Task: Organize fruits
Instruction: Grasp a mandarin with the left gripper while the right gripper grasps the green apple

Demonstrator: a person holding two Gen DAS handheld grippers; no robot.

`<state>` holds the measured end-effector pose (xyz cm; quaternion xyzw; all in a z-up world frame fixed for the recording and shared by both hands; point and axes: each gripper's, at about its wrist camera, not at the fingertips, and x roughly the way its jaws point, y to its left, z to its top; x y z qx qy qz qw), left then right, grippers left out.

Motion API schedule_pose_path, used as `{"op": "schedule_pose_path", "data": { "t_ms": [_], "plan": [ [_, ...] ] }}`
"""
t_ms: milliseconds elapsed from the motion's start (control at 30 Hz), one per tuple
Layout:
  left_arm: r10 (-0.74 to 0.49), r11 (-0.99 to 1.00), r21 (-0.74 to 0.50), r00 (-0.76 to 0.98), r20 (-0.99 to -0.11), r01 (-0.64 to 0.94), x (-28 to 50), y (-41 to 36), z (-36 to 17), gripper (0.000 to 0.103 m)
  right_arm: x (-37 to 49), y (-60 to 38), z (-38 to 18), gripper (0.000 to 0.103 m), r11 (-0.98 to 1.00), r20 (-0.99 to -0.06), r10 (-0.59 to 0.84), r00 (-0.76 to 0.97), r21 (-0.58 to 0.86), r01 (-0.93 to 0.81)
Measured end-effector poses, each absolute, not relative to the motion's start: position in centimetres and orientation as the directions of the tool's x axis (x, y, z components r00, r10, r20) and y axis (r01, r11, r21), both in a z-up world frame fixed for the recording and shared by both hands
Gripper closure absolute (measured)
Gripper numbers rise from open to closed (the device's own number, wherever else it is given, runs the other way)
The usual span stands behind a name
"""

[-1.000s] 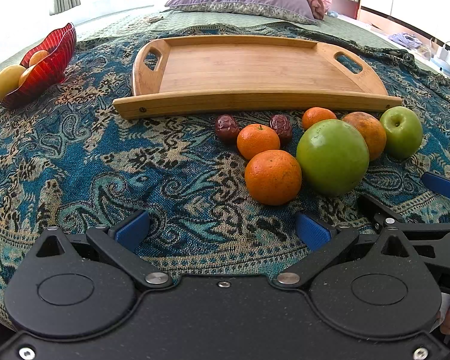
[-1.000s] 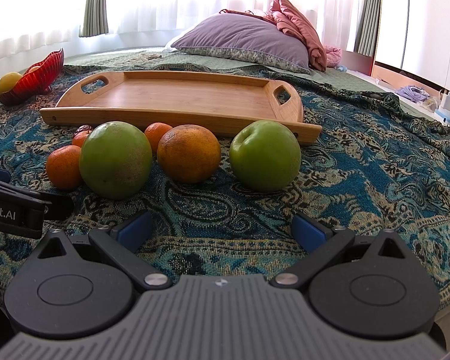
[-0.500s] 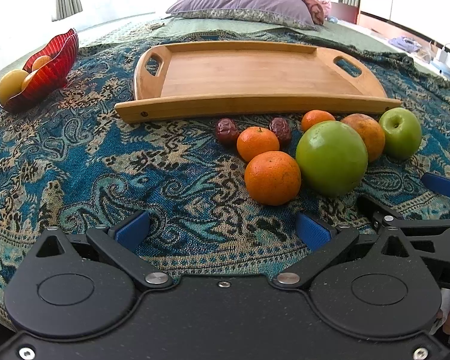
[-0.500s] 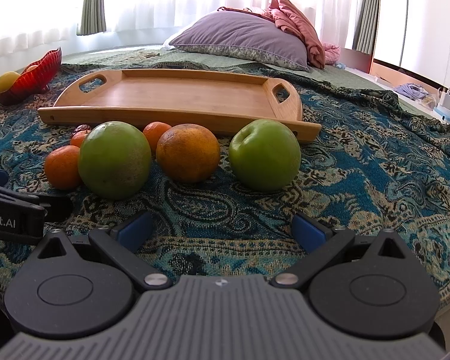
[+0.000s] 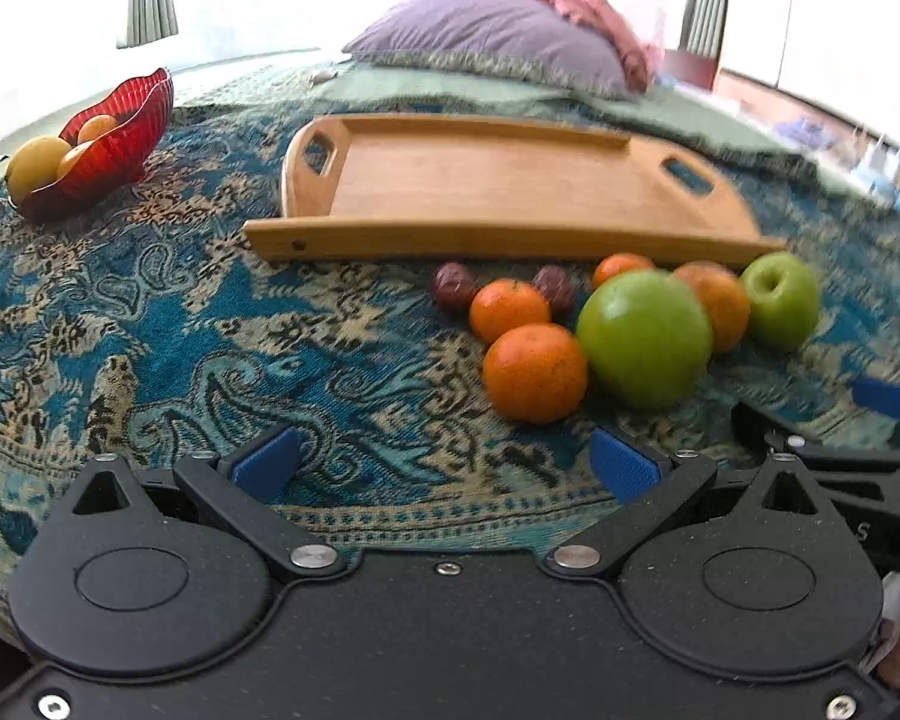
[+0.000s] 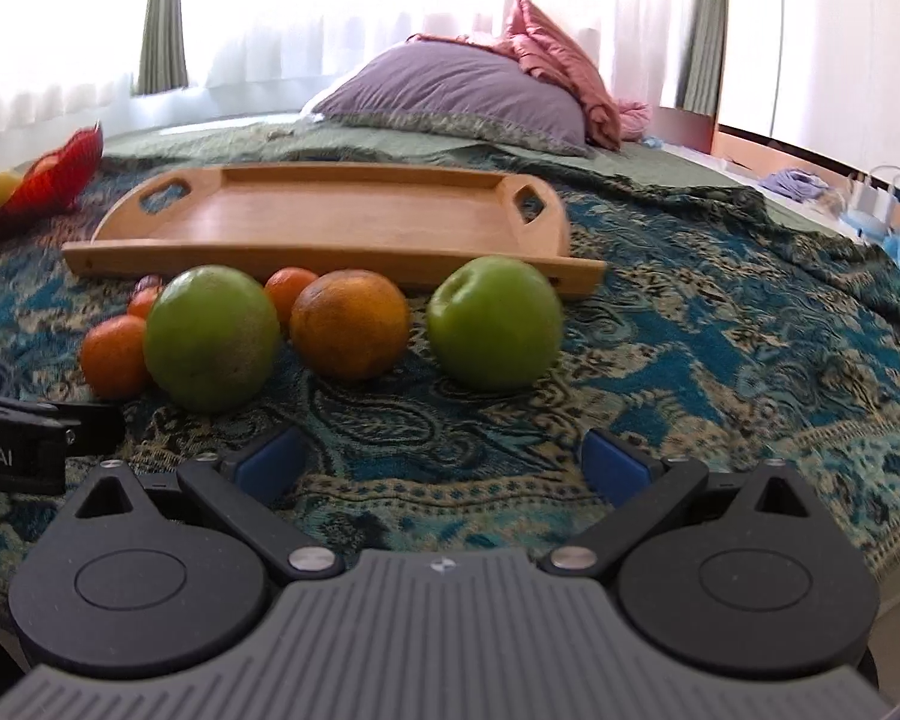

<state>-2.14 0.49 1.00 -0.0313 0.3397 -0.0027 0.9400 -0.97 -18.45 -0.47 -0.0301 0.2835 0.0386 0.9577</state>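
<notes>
1. Tongs first, nearest the cameras: left tongs spread wide, nothing between the blue pads. Right tongs likewise wide and empty. Both hover low over the patterned bedspread, short of the fruit.
2. Fruit cluster lies just ahead on the bedspread, none of it gripped. Closest to the left tongs: a mandarin touching a large green fruit.
3. Behind these: a second mandarin, two small dark-red fruits, a third small mandarin partly hidden, and a big orange.
4. Green apple sits at the right end of the row, a little apart from the orange and almost straight ahead of the right tongs.
5. Wooden tray lies just beyond the cluster; its floor holds nothing. The back fruits are close to its front rail; contact cannot be told.
6. Red bowl stands far left, well apart from the tray, already holding a few yellow-orange fruits.
7. Pillow and curtains beyond; not relevant.
8. Judgement on progress: at the very start. No loose fruit sits on the tray. All eight pieces remain to be moved, presumably onto the tray. Likely first picks: the apple for the right tongs, the near mandarin for the left.
</notes>
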Motion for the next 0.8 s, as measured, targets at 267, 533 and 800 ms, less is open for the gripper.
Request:
{"op": "schedule_pose_path", "data": {
  "t_ms": [267,533,800],
  "plan": [
    [-0.048,0.999,-0.044,0.823,-0.566,0.028,-3.0,0.3,2.0,0.039,-2.1,-20.9,1.2,0.018,0.998,-0.462,0.008,0.887,-0.046,-0.033],
    [-0.1,0.995,-0.05,0.824,-0.557,0.087,-2.8,-0.8,2.0,0.058,-0.4,-20.9,1.6,0.036,0.991,-0.466,0.022,0.884,-0.108,-0.081],
    [-0.146,0.988,-0.126,0.829,-0.54,0.092,-2.1,-0.7,1.6,0.059,1.5,-21.5,1.4,0.044,0.996,-0.504,0.078,0.86,-0.006,-0.094]
  ]
}}
